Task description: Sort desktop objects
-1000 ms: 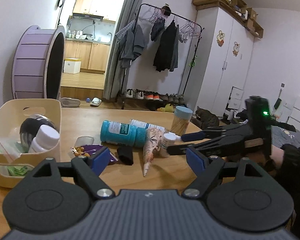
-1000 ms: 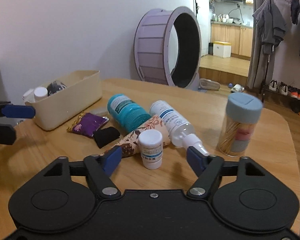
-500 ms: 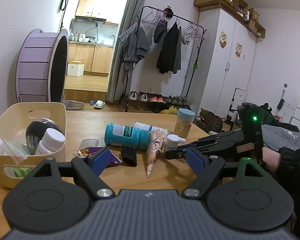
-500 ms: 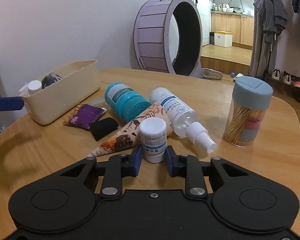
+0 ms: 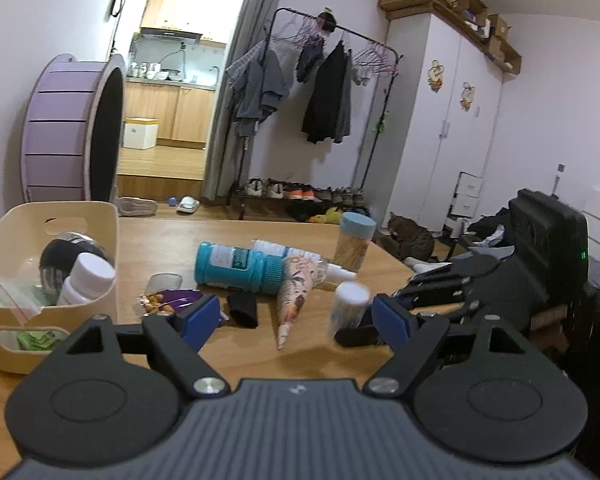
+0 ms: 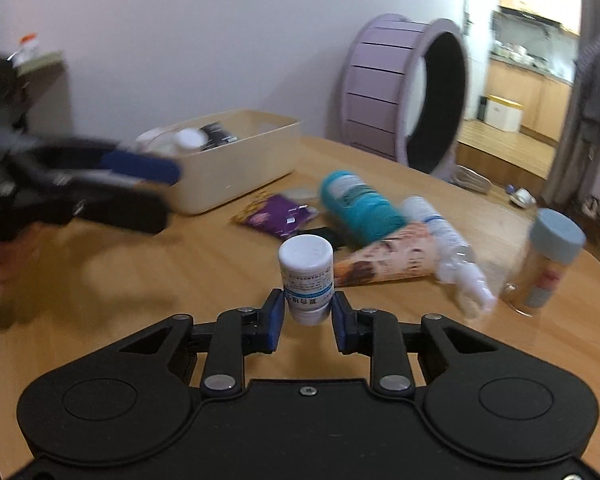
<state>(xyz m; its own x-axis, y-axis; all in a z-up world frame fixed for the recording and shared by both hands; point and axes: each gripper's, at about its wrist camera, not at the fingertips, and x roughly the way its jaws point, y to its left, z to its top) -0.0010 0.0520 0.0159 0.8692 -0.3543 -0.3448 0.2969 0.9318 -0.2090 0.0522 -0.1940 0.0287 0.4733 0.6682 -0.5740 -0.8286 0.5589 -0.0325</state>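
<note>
Wooden table (image 6: 148, 280) in a lived-in bedroom, big purple wheel (image 6: 404, 92) against the wall at about 1 o'clock from my right cam, clothes rack (image 5: 320, 92) and white wardrobe (image 5: 460, 128) behind it on the left cam.

Quick count of what's on the desk: one cream bin (image 6: 236, 160) at 11 o'clock, one teal bottle (image 6: 360, 204), one clear spray bottle (image 6: 440, 236), one printed paper cone (image 6: 384, 264), one purple snack packet (image 6: 278, 216), one small black thing (image 5: 242, 310), one toothpick jar (image 6: 548, 264) with a blue lid at 3 o'clock. The bin has at least two white-capped bottles plus a dark round thing and some green stuff, can't tell more.

My right gripper (image 6: 306, 316) is clamped on the small white pill bottle (image 6: 306, 276), pads on its lower half. Bottle stands upright, long axis vertical, cap up, dead center, looks lifted clear of the table. The teal bottle and spray bottle lie on their sides, cone's tip points toward the left cam.

Left gripper (image 5: 296, 320) is spread wide with nothing between the pads.
</note>
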